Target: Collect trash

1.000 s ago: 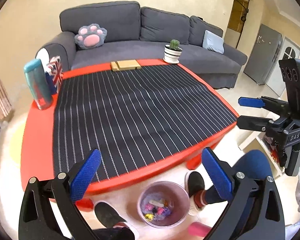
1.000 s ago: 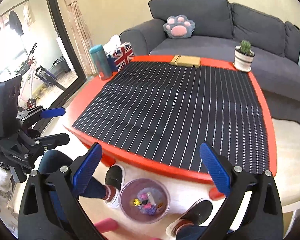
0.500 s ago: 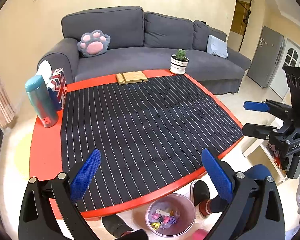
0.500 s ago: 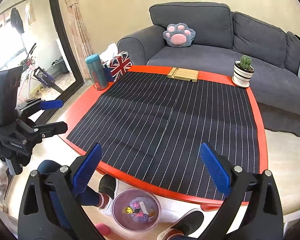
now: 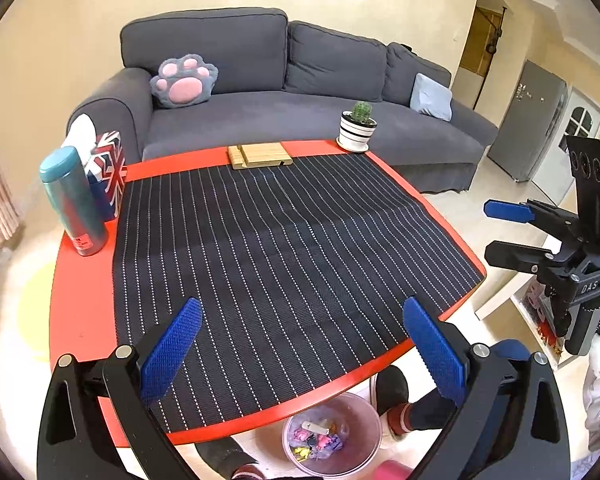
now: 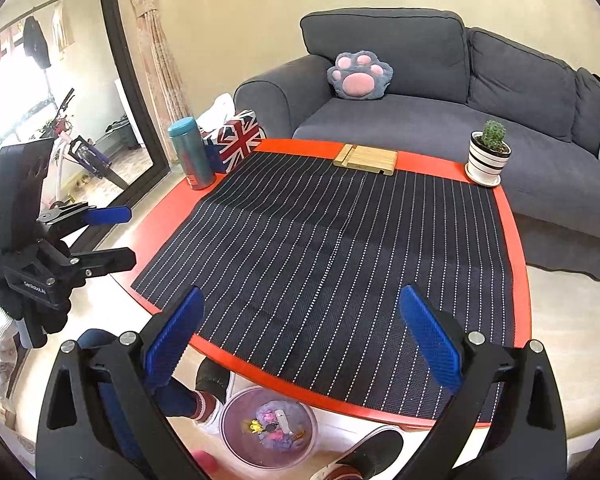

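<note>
A clear pinkish bin [image 5: 332, 436] holding several colourful trash scraps stands on the floor under the near edge of the red table [image 5: 76, 300]; it also shows in the right wrist view [image 6: 269, 428]. My left gripper [image 5: 300, 348] is open and empty above the near table edge. My right gripper [image 6: 300, 336] is open and empty above the same edge. Each gripper shows in the other's view, the right gripper [image 5: 508, 232] at the right and the left gripper [image 6: 108, 236] at the left. No trash shows on the striped mat [image 5: 284, 264].
A teal bottle [image 5: 74, 202], a Union Jack tissue box [image 5: 108, 172], a wooden stand [image 5: 260, 155] and a potted cactus [image 5: 358, 126] stand along the table's far and left edges. A grey sofa [image 5: 300, 100] is behind. The person's shoes [image 6: 364, 456] flank the bin.
Both grippers have risen and pulled back from over the bin, so the table fills more of each view. Both stay open and empty.
</note>
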Available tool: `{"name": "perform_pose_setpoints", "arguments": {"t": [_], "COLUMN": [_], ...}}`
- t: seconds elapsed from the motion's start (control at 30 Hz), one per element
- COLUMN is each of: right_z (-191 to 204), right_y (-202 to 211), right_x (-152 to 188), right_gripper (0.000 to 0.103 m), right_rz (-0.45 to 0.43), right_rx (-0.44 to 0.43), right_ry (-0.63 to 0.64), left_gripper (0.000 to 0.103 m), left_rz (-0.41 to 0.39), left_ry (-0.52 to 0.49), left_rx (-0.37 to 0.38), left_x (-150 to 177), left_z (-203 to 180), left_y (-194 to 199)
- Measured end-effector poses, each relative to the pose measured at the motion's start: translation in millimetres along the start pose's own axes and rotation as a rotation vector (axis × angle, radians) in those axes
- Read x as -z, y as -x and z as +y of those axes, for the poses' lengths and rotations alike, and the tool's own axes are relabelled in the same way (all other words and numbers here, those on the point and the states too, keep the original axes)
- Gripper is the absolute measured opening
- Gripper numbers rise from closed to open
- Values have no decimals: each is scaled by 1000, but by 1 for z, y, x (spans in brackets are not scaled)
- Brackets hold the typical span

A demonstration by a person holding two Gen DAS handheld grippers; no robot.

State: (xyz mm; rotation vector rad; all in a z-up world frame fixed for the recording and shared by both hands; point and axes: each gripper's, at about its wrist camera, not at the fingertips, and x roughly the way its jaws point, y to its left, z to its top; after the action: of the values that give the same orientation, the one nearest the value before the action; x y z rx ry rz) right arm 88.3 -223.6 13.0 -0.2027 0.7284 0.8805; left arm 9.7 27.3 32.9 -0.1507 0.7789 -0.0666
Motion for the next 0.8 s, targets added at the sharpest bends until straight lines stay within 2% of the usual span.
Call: {"name": "perform_pose_setpoints", "arguments": {"t": [0.8], "right_z": [-3], "right_y": [-2], "right_x": [-3], "right_gripper": [97], "right_rz": [2], "right_rx": [3], "right_ry": [-6], "left_gripper": [97], "left_rz": [-2], "left_ry": [-7], "left_rx": [-20], "left_x": [-1], "left_z": [2], "left_y": [-4]}}
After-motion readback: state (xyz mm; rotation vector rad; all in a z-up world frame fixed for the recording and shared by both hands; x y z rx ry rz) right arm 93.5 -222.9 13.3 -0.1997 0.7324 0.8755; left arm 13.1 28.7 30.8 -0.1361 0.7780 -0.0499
